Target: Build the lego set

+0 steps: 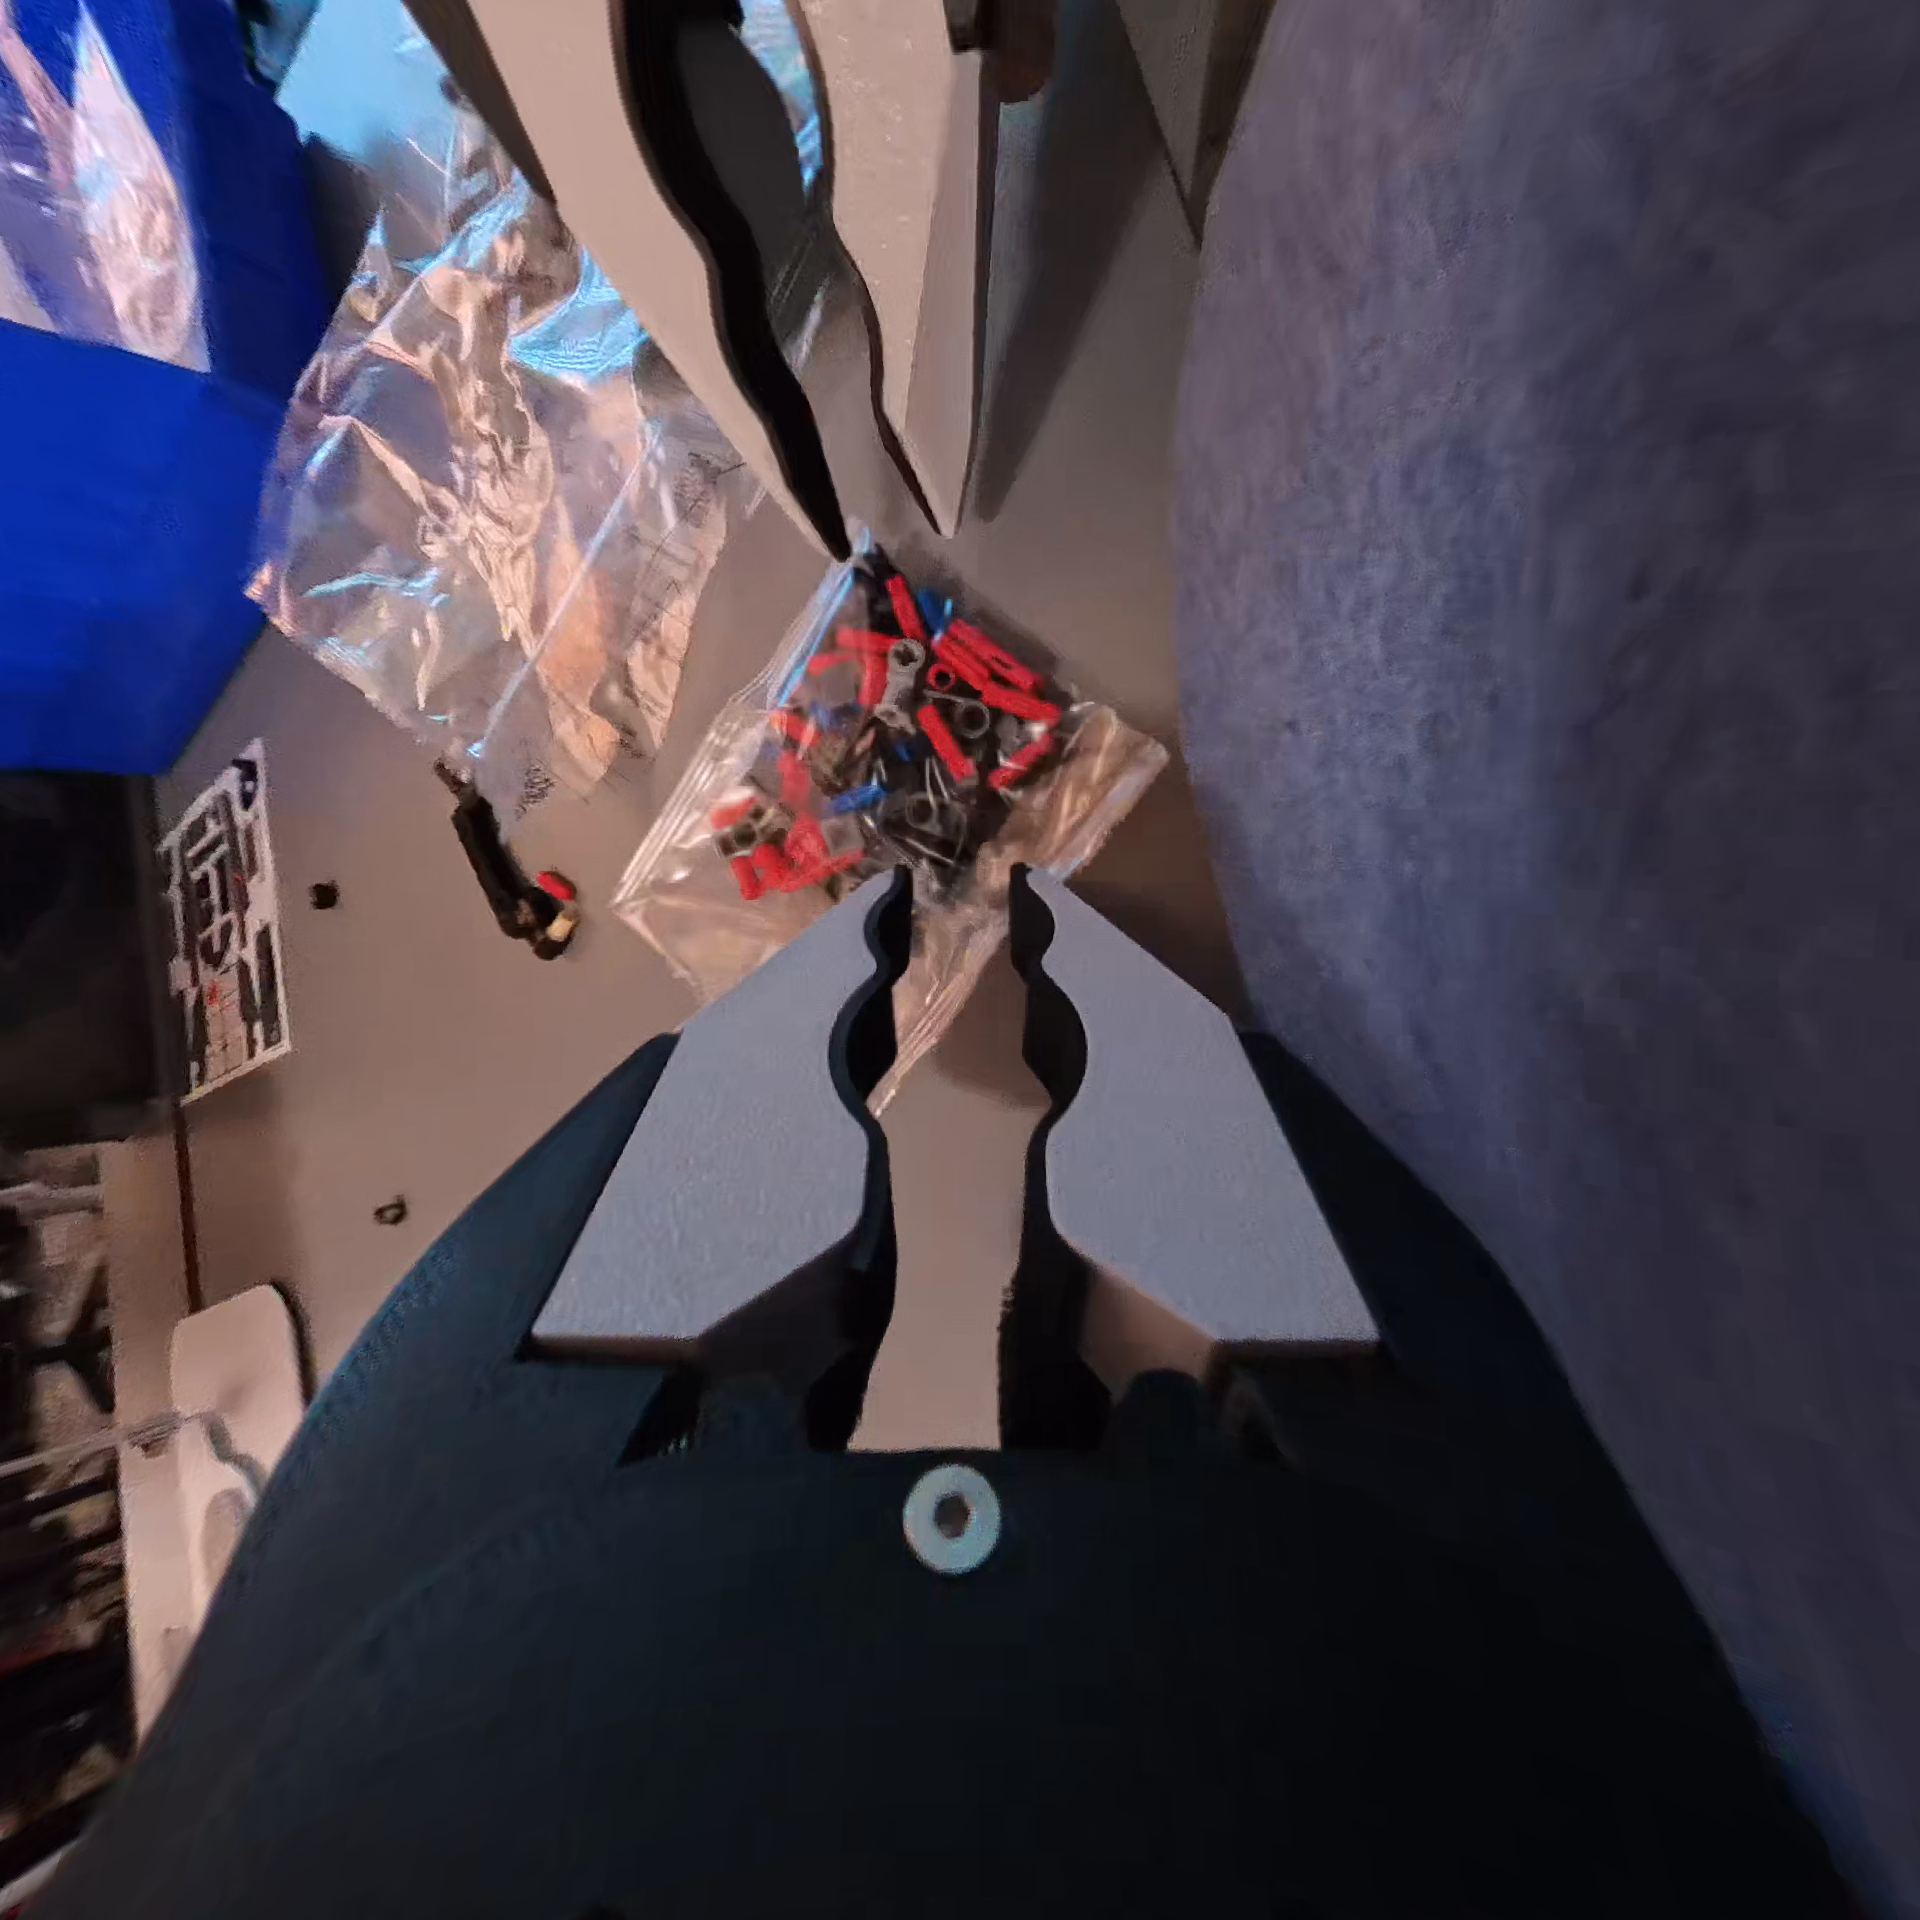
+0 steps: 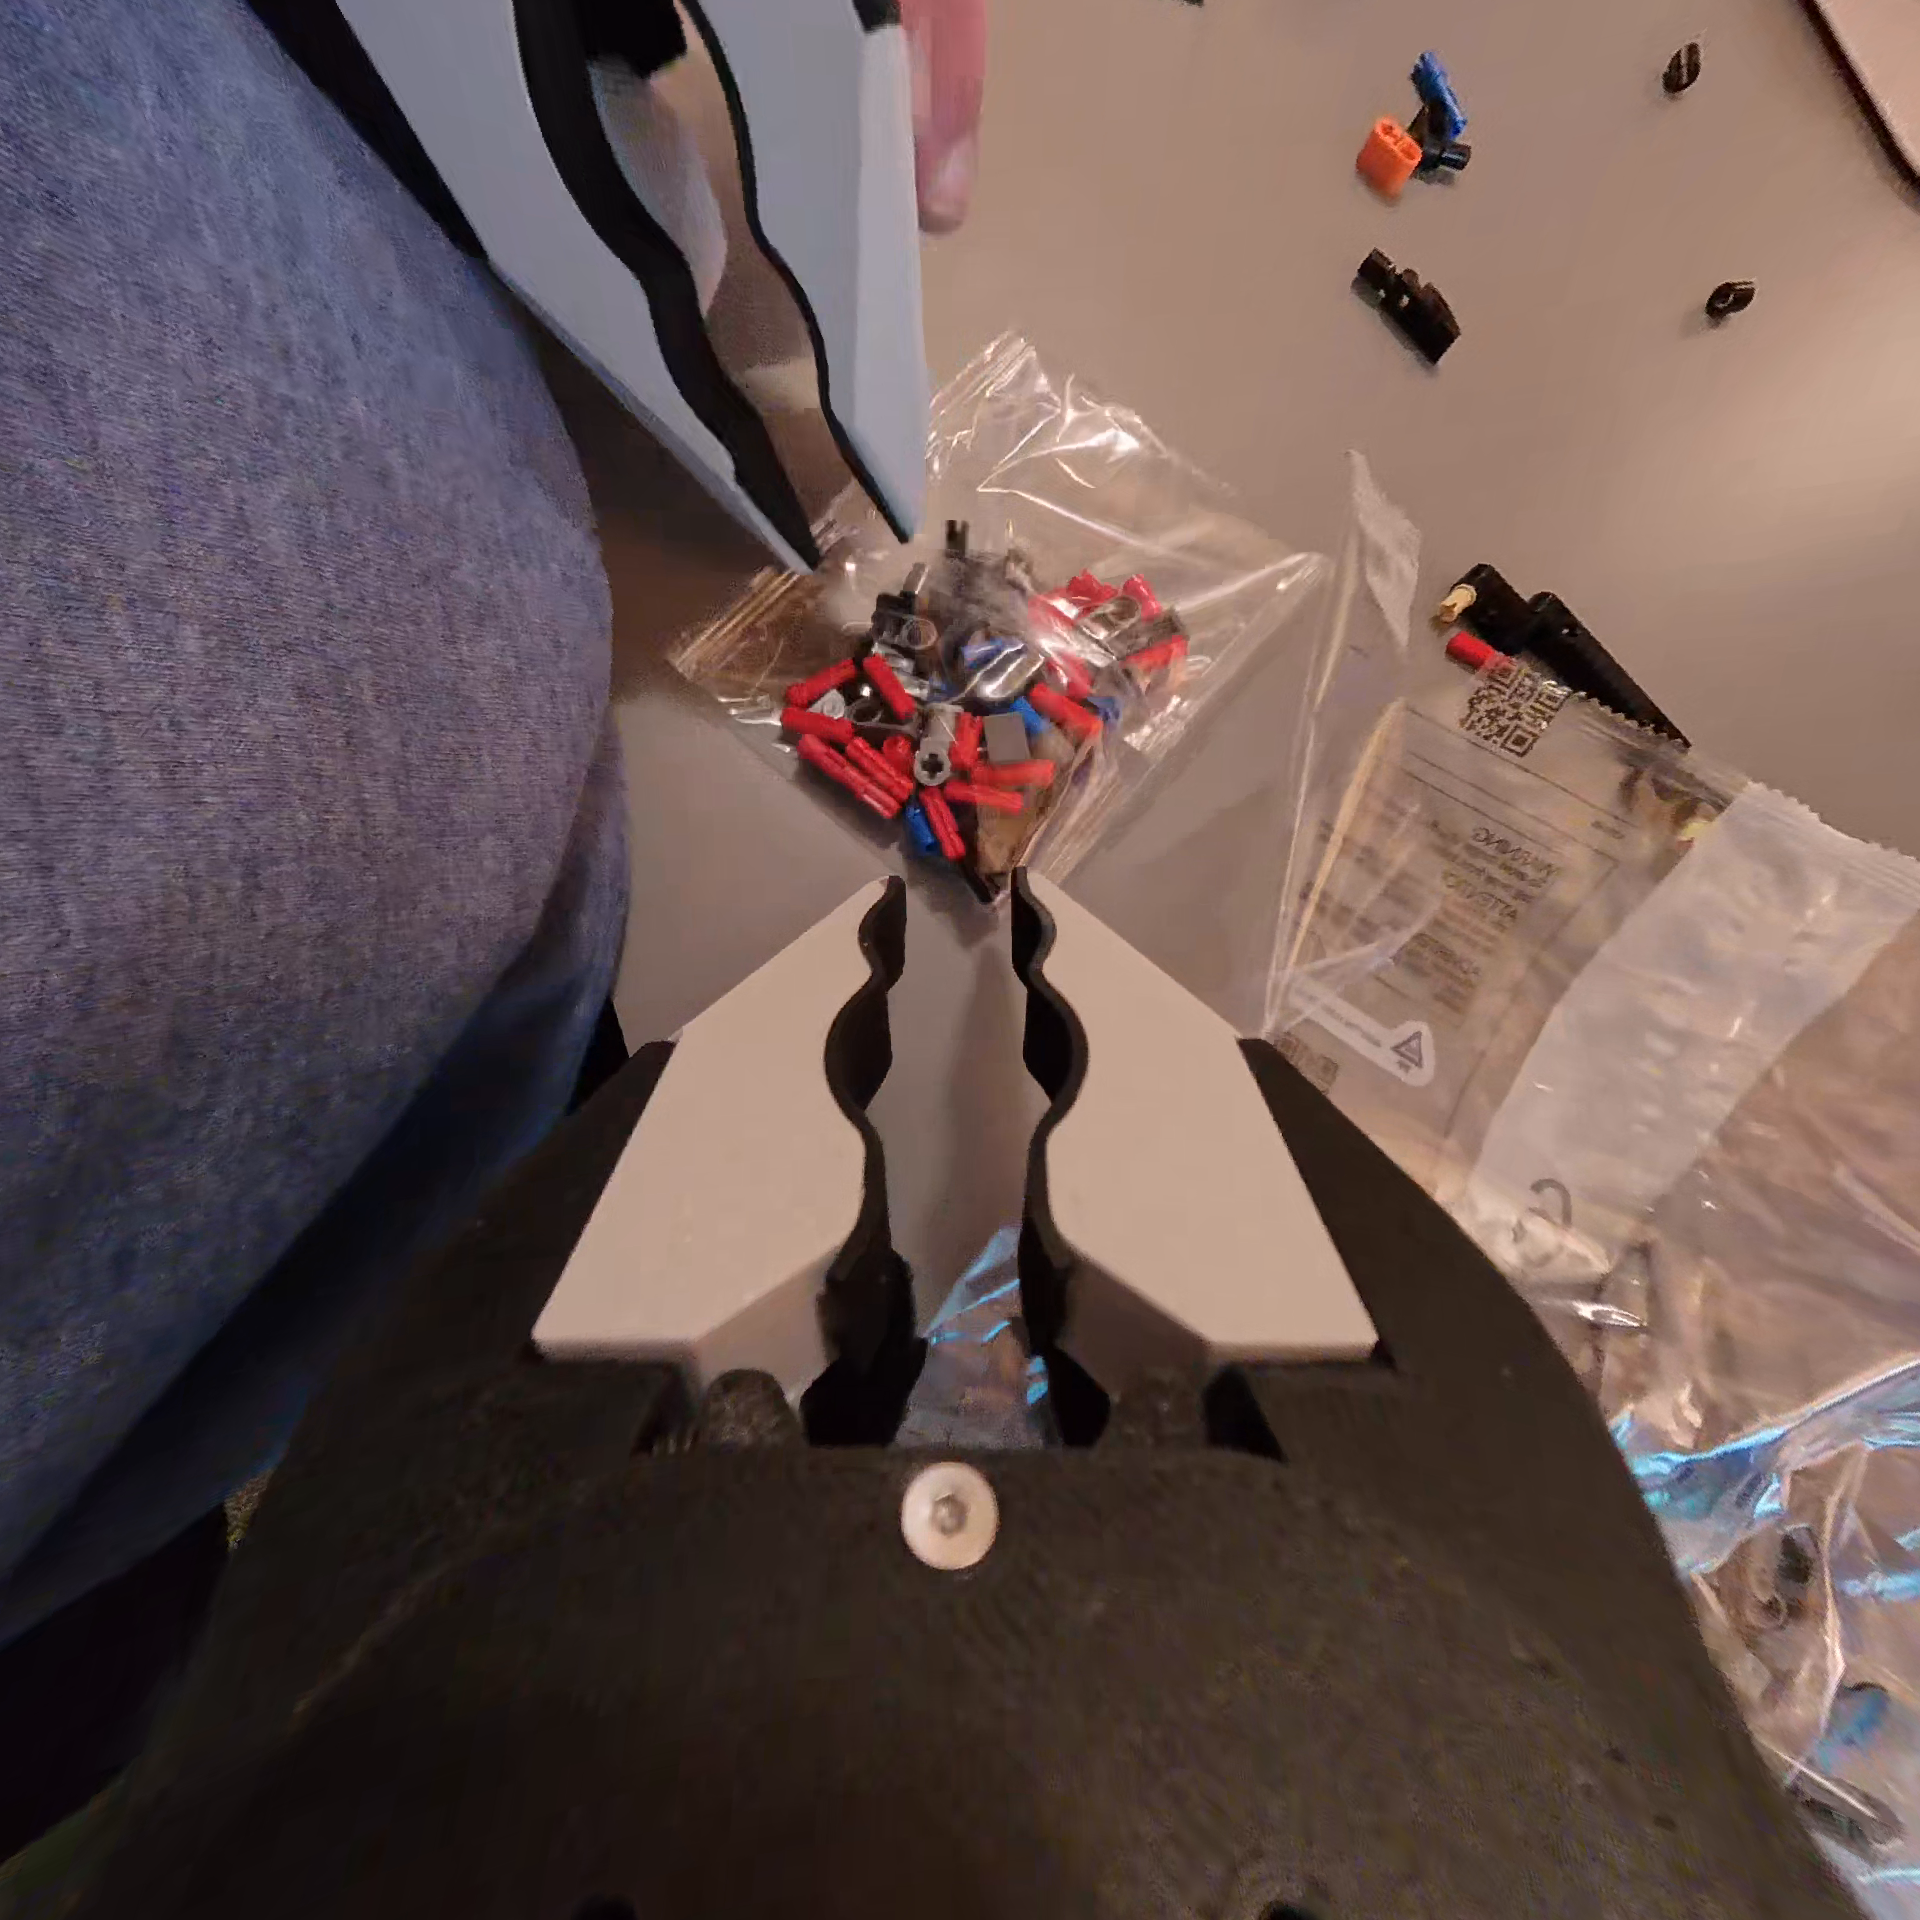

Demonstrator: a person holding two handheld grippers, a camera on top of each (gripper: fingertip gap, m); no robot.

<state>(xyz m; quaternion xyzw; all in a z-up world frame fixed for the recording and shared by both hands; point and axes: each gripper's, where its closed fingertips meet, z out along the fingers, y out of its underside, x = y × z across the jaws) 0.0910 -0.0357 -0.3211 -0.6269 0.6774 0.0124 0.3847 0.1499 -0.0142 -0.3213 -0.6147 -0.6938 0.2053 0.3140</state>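
Both claws, left (image 1: 958,883) and right (image 2: 958,883), stood narrowly parted at the bag (image 1: 894,748), empty; opening it seemingly needed opposite-corner pinches.

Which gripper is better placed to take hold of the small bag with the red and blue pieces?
Probably left. The left gripper is open with the edge of the small bag already lying between its fingers. The right gripper, also open, only points at a corner, so it looks less ready.

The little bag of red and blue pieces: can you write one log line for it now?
stage: opening parts | small bag: on table, sealed or not unclear | left gripper: open at bag | right gripper: open at bag
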